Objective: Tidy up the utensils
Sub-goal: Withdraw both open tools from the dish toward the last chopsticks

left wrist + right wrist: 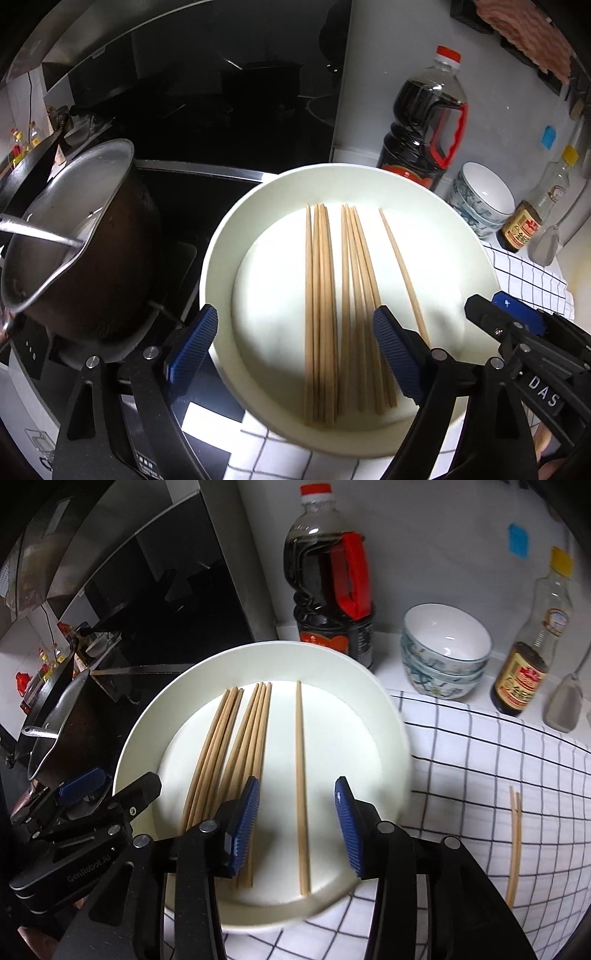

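Our left gripper [295, 350] and right gripper [295, 827] both hover with jaws spread, empty, above the white plate [354, 686]. We see chopsticks [236, 746] lying on it, one single chopstick [301, 775] apart.

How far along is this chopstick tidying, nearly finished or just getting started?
Most looks done: two bundles of chopsticks and a single chopstick already lie on the white plate. Nothing is in hand right now; the right gripper hangs open over the single one, and the left gripper is open above the bundles. Left to do: a pair of chopsticks lies on the checked cloth beside the plate.
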The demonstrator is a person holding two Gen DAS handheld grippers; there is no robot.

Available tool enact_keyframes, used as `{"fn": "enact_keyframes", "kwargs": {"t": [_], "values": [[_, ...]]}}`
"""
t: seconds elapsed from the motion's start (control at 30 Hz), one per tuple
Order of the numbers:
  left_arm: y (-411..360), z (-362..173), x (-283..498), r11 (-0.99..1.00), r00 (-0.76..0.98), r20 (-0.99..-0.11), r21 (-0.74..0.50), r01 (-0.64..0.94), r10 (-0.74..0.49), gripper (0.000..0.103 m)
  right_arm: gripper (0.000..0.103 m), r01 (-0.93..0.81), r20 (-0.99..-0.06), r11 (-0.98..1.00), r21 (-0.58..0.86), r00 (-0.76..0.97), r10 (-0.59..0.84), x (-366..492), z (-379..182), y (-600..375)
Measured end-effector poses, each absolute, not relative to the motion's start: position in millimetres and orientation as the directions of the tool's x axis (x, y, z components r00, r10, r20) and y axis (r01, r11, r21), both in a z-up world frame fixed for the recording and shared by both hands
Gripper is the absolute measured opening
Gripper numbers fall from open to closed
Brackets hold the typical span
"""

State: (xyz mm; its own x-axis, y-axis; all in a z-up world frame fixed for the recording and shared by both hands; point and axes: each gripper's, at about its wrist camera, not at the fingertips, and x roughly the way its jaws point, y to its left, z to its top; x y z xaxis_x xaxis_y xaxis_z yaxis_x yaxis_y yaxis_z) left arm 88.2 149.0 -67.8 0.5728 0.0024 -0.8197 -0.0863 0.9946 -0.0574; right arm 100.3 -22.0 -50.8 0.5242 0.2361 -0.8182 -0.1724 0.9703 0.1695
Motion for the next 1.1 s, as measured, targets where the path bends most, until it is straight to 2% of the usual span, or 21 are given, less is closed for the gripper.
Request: {"fn": "enact_keyframes", "kwargs": {"t": [0.57,1.1], "values": [[84.8,-57.6,36.2,0.997,0.577,-0.815,-0.08,-0.011,-0.059,0.087,0.049,-0.096,-0.813,0.986,0.139,0.558,0.169,28.8,-40.2,-94.9],[-17.3,-62.2,0.4,0.983,0.611,-0.773,-0.097,0.156,-0.174,0.089,0.049,0.064,-0.84,0.996,0.058,0.542,0.014,-7.6,-81.0,-212.1]]}}
